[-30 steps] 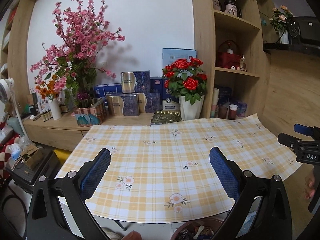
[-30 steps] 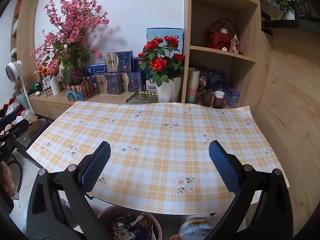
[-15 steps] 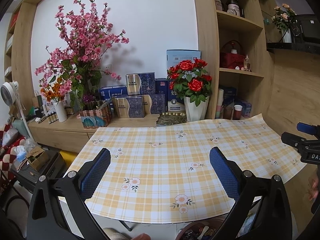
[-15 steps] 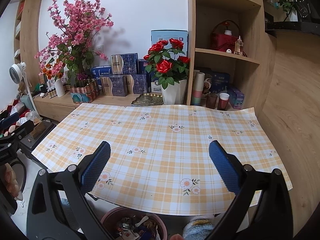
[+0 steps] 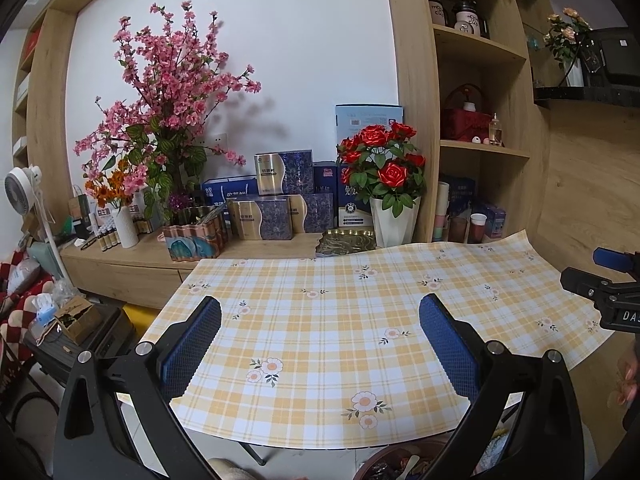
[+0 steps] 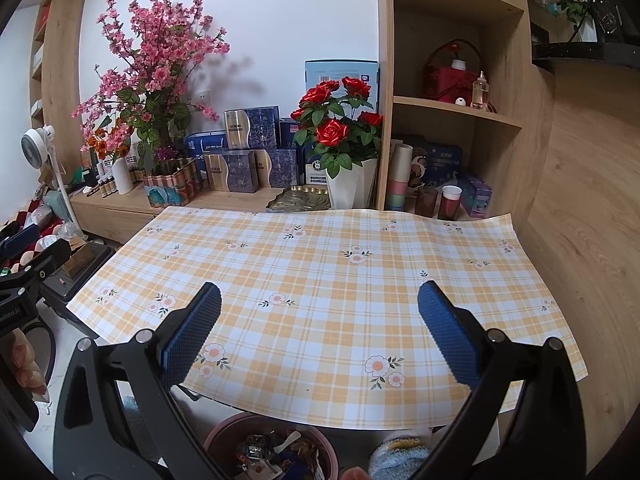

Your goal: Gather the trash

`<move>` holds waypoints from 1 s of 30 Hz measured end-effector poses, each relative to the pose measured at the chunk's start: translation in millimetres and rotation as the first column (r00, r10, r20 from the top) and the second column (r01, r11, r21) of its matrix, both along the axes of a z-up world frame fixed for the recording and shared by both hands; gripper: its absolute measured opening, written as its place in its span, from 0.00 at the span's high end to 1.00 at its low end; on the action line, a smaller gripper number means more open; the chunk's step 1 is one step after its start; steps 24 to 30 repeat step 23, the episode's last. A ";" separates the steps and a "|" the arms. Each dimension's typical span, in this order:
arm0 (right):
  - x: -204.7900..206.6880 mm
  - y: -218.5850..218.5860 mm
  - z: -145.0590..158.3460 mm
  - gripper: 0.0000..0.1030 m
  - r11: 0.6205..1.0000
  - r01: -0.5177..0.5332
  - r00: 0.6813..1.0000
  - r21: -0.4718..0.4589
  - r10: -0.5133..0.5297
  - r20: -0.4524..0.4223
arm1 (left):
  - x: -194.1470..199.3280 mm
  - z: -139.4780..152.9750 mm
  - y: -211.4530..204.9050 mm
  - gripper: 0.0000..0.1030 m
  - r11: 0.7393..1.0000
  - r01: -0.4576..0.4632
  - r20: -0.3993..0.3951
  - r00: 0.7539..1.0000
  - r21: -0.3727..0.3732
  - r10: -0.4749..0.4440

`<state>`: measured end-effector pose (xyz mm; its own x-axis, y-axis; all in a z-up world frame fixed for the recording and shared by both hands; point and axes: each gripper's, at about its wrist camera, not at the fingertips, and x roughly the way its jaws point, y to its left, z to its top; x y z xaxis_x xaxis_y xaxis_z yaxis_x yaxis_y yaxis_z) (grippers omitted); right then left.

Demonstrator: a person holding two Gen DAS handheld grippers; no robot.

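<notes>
A pink round bin (image 6: 224, 436) with several pieces of trash (image 6: 264, 452) in it stands on the floor below the table's near edge; its rim also shows in the left wrist view (image 5: 384, 460). The table has a yellow plaid cloth (image 6: 320, 280) with nothing on it. My left gripper (image 5: 320, 344) is open and empty above the cloth's near left part. My right gripper (image 6: 320, 336) is open and empty above the near edge. Each gripper shows at the edge of the other's view.
Behind the table a low cabinet holds a white pot of red roses (image 6: 340, 136), pink blossoms (image 6: 152, 60), blue boxes (image 6: 248, 152) and a brass leaf dish (image 6: 300, 198). Shelves with cups (image 6: 450, 200) stand at back right. A fan (image 5: 22, 188) and clutter lie at left.
Both grippers have drawn back and tilted a little, so the table sits higher and farther in view. Both stay open and empty.
</notes>
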<state>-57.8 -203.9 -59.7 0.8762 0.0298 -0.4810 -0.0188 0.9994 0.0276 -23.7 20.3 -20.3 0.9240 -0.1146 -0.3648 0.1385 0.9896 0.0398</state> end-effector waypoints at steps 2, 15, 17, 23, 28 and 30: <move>0.0 -0.4 0.2 0.06 1.000 0.000 1.000 0.000 0.000 0.000 | -0.9 0.1 -0.9 0.06 1.000 -0.001 0.001 1.000 0.000 0.001; -2.7 4.9 -1.6 0.06 1.000 -0.002 1.000 -0.001 0.002 -0.002 | -4.0 -1.4 -2.6 0.06 1.000 -0.012 0.012 1.000 0.021 0.012; -3.7 6.8 -2.3 0.06 1.000 -0.004 1.000 -0.001 0.004 -0.003 | -3.9 -1.5 -2.8 0.06 1.000 -0.011 0.009 1.000 0.020 0.011; -4.2 7.6 -2.7 0.06 1.000 -0.004 1.000 0.000 0.004 -0.004 | -3.0 -1.4 -0.7 0.06 1.000 -0.026 0.001 1.000 0.015 0.026; -4.2 7.6 -2.7 0.06 1.000 -0.004 1.000 0.000 0.004 -0.004 | -3.0 -1.4 -0.7 0.06 1.000 -0.026 0.001 1.000 0.015 0.026; -4.2 7.6 -2.7 0.06 1.000 -0.004 1.000 0.000 0.004 -0.004 | -3.0 -1.4 -0.7 0.06 1.000 -0.026 0.001 1.000 0.015 0.026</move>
